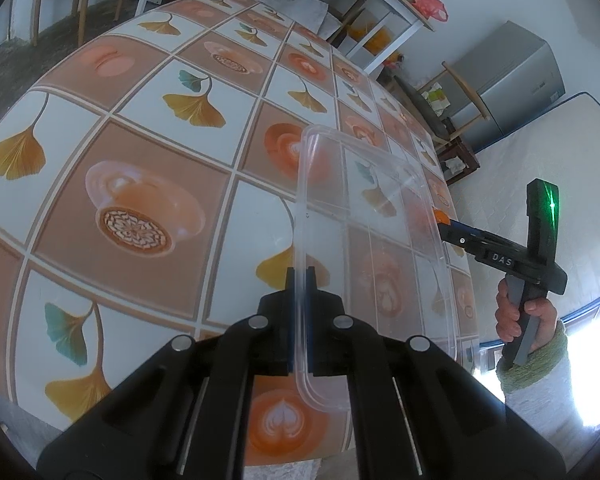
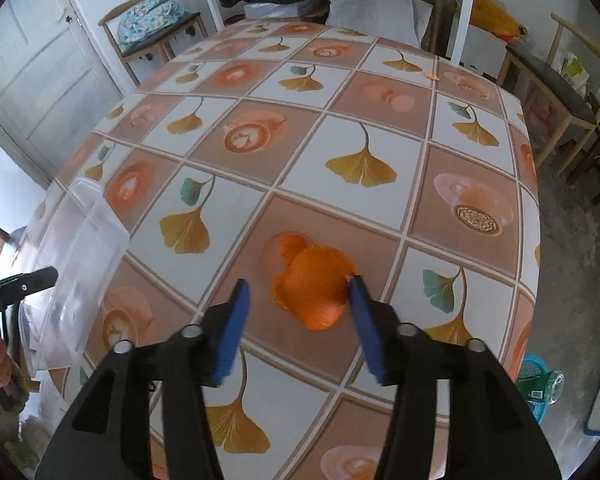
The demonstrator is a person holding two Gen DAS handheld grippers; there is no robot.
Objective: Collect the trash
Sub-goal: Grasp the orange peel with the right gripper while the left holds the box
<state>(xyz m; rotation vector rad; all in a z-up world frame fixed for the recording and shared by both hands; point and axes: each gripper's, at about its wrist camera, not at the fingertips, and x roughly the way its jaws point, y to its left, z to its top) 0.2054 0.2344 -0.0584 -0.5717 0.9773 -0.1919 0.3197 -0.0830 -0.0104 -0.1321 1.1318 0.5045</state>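
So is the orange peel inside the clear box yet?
No, the orange peel lies on the table between the open right gripper fingers, apart from the clear box.

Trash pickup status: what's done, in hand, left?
Done: left gripper is shut on the clear plastic container's rim. In hand: right gripper is open, jaws around the orange peel on the table. Left: grab the peel, drop it in the container.

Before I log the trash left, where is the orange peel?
In the right wrist view the peel lies on the tablecloth, just ahead of the open right gripper, its edge by the right-hand finger.
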